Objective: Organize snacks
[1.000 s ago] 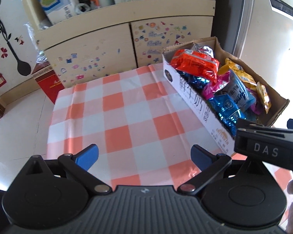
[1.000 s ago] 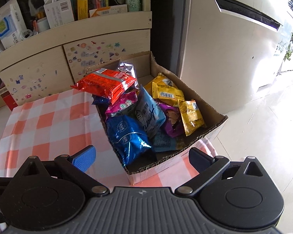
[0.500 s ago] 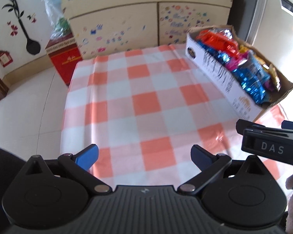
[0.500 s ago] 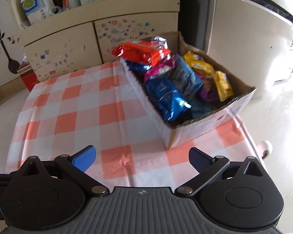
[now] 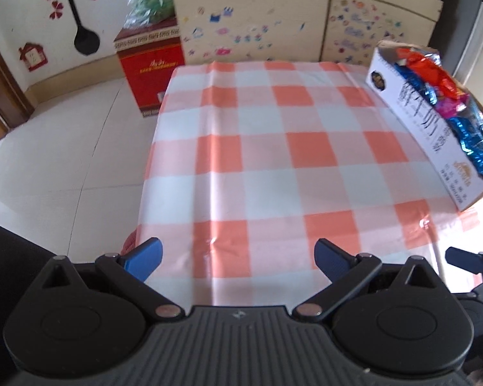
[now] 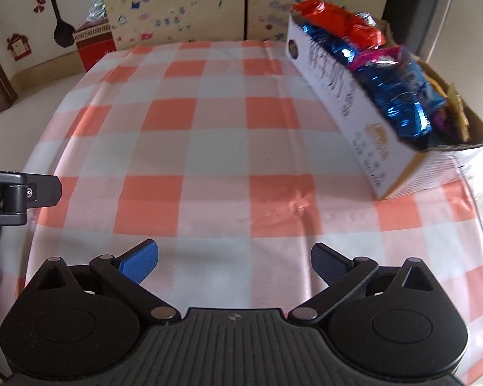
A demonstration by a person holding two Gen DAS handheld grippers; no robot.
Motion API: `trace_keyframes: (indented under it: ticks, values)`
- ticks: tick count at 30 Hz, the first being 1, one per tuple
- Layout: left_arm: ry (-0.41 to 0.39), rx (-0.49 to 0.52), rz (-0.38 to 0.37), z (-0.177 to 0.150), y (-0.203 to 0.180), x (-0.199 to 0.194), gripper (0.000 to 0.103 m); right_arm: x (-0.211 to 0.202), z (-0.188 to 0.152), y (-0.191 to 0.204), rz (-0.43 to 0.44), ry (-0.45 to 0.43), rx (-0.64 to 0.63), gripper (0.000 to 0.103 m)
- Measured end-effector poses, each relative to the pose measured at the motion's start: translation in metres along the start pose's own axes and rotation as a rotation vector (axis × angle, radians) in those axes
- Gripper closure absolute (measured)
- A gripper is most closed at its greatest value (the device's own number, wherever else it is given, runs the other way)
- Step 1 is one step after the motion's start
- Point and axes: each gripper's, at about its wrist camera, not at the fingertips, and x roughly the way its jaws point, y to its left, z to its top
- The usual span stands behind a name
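Right wrist view: snack-filled white cardboard box (image 6: pixel 364 109) lies ahead-right of the empty, spread right gripper (image 6: pixel 233 259).
Its long axis recedes along the checked cloth's right edge; the left gripper (image 5: pixel 238 257), also spread, sits farther off.

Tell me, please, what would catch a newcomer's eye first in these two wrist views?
The orange-and-white checked tablecloth fills both views, bare across its middle. At its far right stands an open cardboard box heaped with shiny snack packets, an orange one at the far end and blue ones nearer. Both claws, left and right, hang open and empty over the near edge.
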Motion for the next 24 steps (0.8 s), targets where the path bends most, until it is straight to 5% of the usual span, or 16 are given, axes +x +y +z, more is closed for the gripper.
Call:
trace_keyframes:
  ticks: [24]
  values:
    - [0.062,-0.052,0.010,-0.005,0.023,0.024,0.002,0.038,0.003,0.013,0.018,-0.373,-0.073,0.000]
